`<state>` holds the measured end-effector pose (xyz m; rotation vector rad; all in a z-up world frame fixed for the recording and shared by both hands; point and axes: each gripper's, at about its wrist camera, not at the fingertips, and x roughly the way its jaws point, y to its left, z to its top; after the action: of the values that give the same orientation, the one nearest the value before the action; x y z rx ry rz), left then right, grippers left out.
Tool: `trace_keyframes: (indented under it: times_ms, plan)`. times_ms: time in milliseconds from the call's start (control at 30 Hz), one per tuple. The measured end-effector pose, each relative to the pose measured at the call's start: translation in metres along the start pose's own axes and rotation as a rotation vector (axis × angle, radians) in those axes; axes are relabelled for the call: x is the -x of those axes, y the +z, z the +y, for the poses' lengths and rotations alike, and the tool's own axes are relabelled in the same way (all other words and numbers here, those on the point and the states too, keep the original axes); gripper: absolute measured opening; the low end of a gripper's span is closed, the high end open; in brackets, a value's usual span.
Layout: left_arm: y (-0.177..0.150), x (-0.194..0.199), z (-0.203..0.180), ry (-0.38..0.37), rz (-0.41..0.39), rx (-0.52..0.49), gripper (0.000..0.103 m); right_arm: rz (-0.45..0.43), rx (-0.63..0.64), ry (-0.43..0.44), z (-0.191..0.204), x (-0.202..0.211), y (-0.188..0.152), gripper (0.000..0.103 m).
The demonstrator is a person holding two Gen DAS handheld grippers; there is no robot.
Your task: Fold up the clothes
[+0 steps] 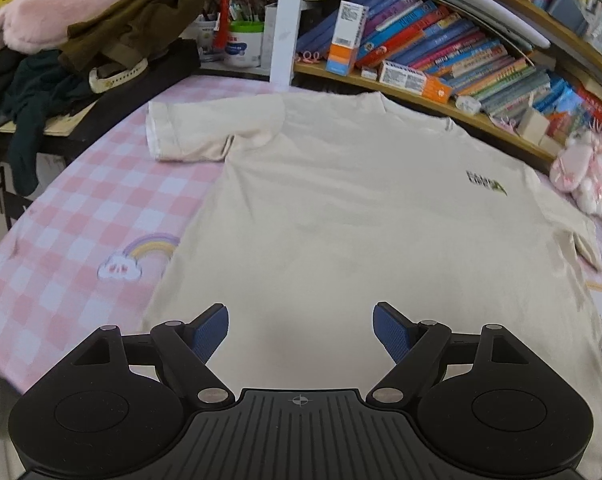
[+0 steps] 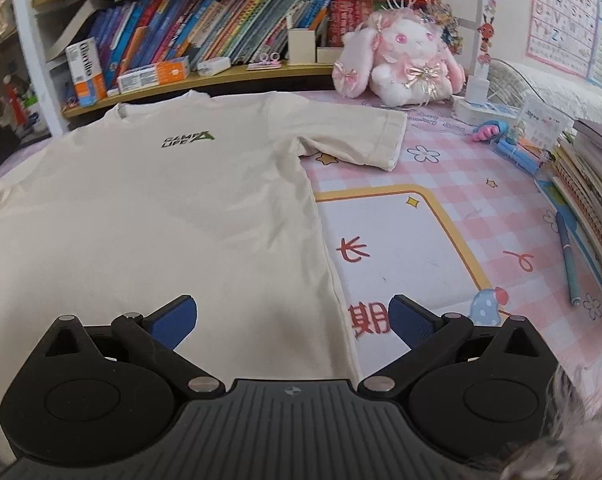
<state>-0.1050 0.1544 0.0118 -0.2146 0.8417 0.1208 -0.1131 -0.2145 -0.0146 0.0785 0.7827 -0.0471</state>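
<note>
A cream T-shirt [image 1: 341,208] with a small dark chest logo [image 1: 485,182] lies flat, front up, on the pink checked table cover [image 1: 61,240], collar towards the bookshelf. Both sleeves are spread out. My left gripper [image 1: 301,330] hovers open over the shirt's lower part, nothing between its blue pads. In the right wrist view the same T-shirt [image 2: 161,208] fills the left half, and my right gripper [image 2: 293,320] stands open above its right side seam near the hem, empty.
A shelf of books [image 2: 205,32] runs behind the table. A pink plush rabbit [image 2: 401,64] sits at the back right. Stacked books [image 2: 593,184] and pens [image 2: 567,256] line the right edge. A pile of dark clothes [image 1: 81,60] lies on a side table at the left.
</note>
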Motion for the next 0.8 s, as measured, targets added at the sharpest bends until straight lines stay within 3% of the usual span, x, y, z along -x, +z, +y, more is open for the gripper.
trace_keyframes:
  times_ms: [333,467,633,767,800]
  plan:
    - [0.052,-0.045,0.034,-0.047,0.017,0.011,0.082,-0.026,-0.006,-0.037,0.047,-0.018,0.020,0.103]
    - [0.066,-0.062,0.056,-0.076,0.035,0.077,0.082,-0.024,0.010,-0.032,0.066,-0.021,0.024,0.103]
    - [0.082,-0.079,0.093,-0.126,0.046,0.244,0.081,-0.019,0.040,-0.034,0.091,-0.025,0.028,0.103]
    - [0.092,-0.098,0.126,-0.199,0.057,0.465,0.077,-0.011,0.060,-0.049,0.105,-0.027,0.031,0.103]
    - [0.093,-0.103,0.133,-0.218,0.063,0.520,0.072,-0.005,0.064,-0.055,0.107,-0.027,0.031,0.103]
